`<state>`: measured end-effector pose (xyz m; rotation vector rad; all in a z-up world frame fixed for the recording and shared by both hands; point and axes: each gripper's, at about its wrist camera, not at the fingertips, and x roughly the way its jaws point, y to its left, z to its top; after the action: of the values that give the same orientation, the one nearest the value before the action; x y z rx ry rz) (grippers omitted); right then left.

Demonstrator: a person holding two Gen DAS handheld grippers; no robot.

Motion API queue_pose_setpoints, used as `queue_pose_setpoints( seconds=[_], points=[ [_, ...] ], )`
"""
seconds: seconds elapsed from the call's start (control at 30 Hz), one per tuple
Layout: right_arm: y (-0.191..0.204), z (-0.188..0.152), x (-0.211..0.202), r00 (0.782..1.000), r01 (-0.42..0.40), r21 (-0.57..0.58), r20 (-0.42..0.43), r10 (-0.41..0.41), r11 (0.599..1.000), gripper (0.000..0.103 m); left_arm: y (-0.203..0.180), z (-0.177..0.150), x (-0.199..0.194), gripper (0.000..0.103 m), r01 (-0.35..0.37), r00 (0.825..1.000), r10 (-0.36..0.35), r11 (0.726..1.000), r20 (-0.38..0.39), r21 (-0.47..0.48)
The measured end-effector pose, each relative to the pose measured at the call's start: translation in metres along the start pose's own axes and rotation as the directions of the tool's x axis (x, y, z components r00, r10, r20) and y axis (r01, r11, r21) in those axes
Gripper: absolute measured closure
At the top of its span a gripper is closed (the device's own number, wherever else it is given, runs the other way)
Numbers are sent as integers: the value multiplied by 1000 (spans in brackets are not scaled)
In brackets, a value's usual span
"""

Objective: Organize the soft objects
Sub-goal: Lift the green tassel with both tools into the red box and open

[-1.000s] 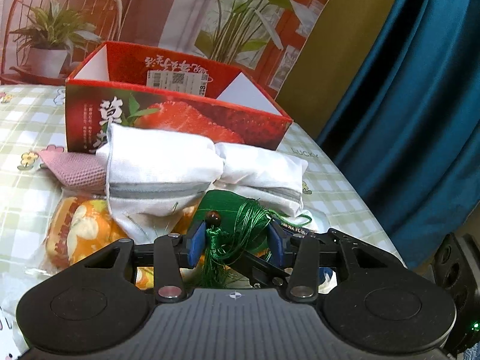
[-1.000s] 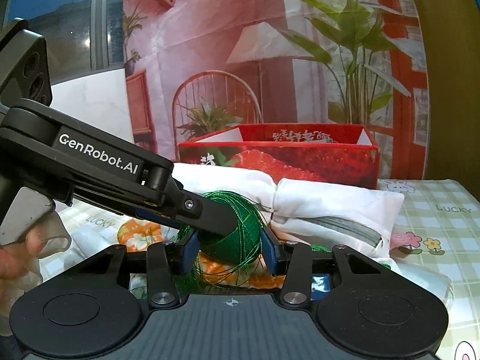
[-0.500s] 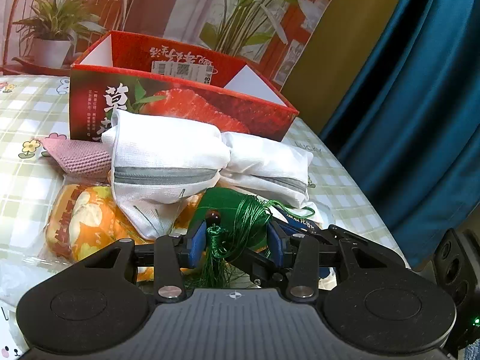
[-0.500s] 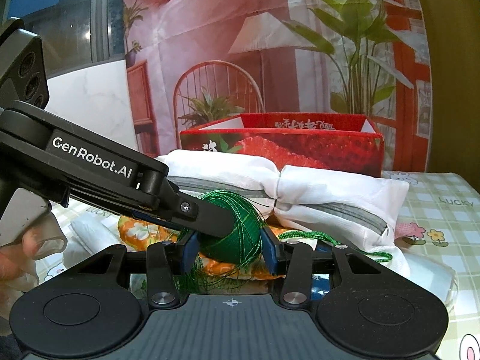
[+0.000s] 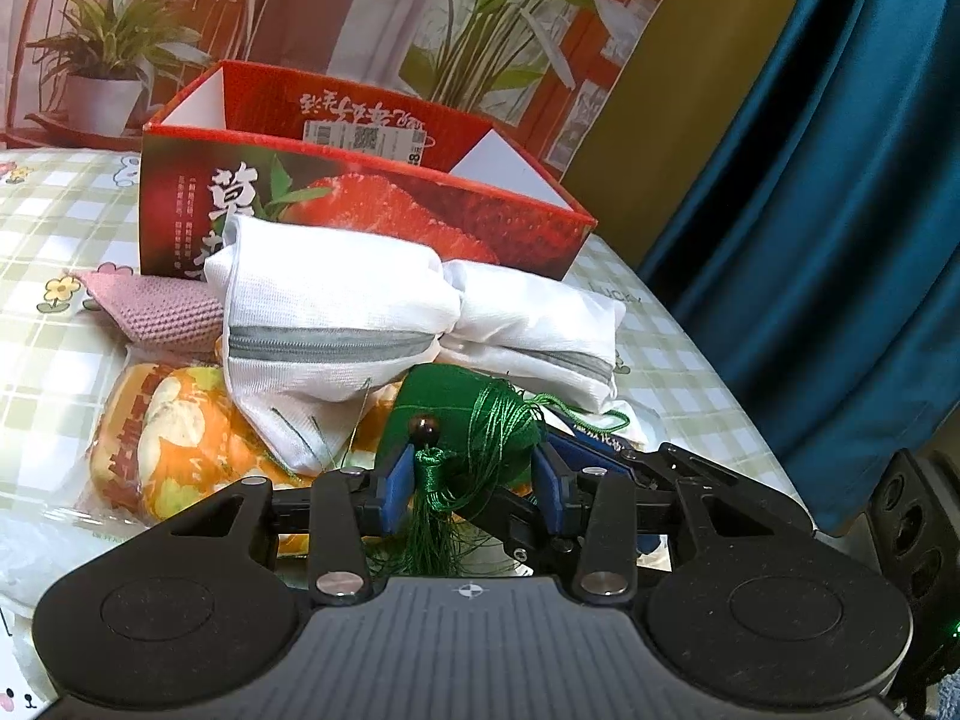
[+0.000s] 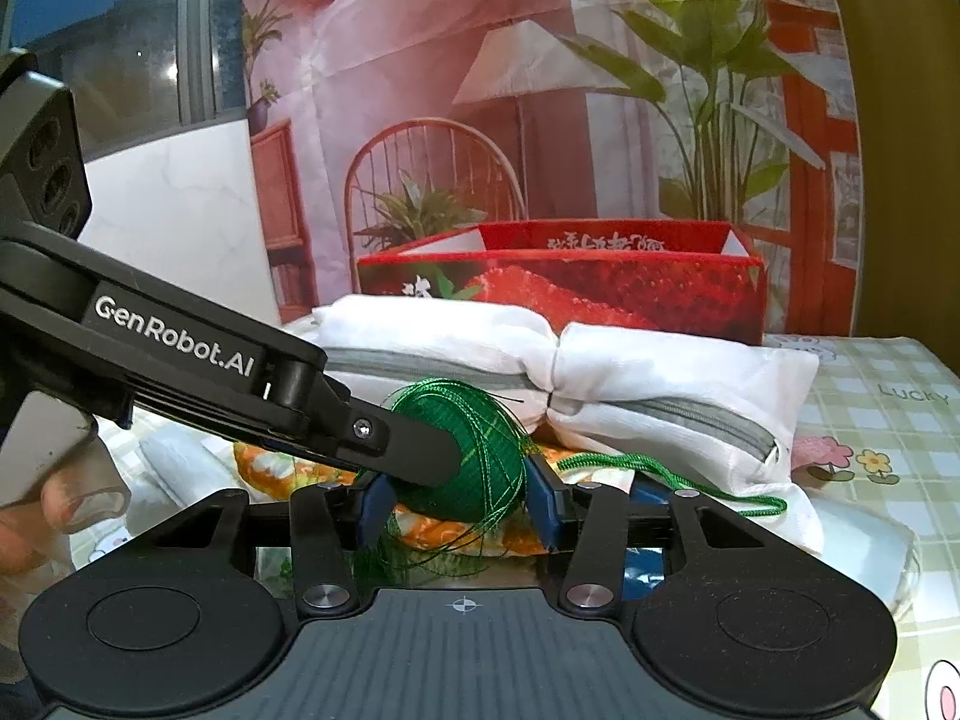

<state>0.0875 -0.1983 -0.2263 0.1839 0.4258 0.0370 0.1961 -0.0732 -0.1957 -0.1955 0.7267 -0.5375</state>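
While both grippers pinch the green thread-wrapped tasselled sachet point(image 5: 465, 420) point(image 6: 474, 468), left gripper point(image 5: 474, 474) and right gripper point(image 6: 456, 504) hold it just before the white zippered fabric pouches point(image 5: 336, 324), the red strawberry-print cardboard box point(image 5: 372, 204) behind them.

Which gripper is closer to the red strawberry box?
Neither clearly: left gripper and right gripper both hold the green sachet, in front of the white pouches, with the red box behind those.
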Motion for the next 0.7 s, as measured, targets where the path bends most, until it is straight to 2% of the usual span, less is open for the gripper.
queue_pose_setpoints(
  seconds=[0.17, 0.27, 0.5, 0.7],
  points=[
    [-1, 9, -4, 999, -7, -2, 35, 7, 1000, 60, -5, 13, -10, 59, -9, 999, 6, 999, 49, 49],
    [-2, 26, -2, 999, -24, -11, 45, 25, 1000, 60, -7, 31, -23, 59, -6, 994, -2, 997, 106, 72],
    [-3, 98, 0, 990, -60, -117, 123, 75, 991, 60, -19, 90, -52, 59, -15, 972, -24, 987, 235, 160],
    [-16, 167, 13, 981, -72, -149, 168, 97, 986, 60, -33, 149, -50, 58, -25, 953, -56, 966, 299, 259]
  ],
)
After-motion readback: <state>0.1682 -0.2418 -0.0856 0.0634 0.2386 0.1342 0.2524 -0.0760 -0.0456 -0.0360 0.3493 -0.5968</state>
